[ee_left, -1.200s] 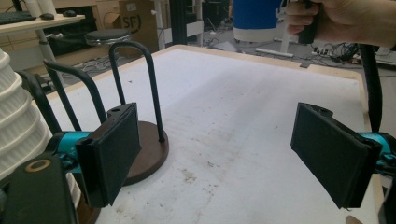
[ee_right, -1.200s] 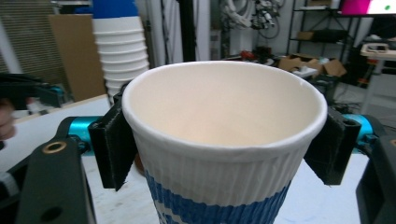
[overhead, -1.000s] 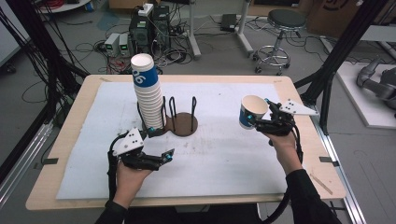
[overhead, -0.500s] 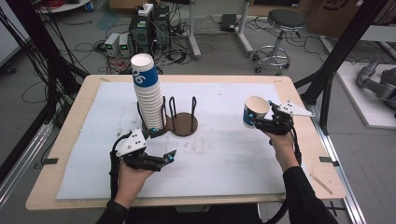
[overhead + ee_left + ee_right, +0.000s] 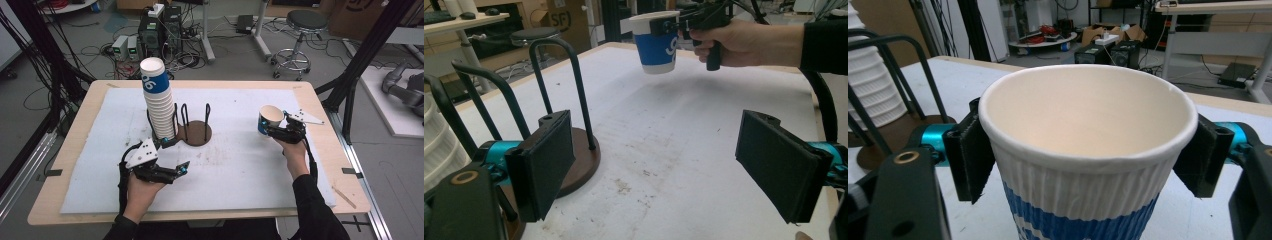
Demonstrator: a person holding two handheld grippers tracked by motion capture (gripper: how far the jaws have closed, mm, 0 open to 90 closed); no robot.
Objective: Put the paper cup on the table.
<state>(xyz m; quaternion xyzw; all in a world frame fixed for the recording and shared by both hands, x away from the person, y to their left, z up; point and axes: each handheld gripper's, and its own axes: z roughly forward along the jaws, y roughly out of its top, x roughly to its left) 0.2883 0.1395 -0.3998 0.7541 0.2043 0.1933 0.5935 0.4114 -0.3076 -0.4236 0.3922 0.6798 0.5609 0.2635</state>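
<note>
One cup (image 5: 270, 120) gripped by right gripper (image 5: 280, 131), left gripper (image 5: 184, 169) jaws open, one cup stack (image 5: 158, 105)

Ribbed matt paper cup (image 5: 1088, 150); scuffed, seemingly foam mat (image 5: 250, 165); wooden table (image 5: 330, 145).

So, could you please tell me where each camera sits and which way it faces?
High view: above the person's table edge, looking forward and down; both forearms, left gripper, right gripper.
Left gripper view: rides that gripper, facing across the table past the rack; its open fingers.
Right gripper view: rides that gripper, looking into the paper cup it clamps.
All share that cup.
</note>
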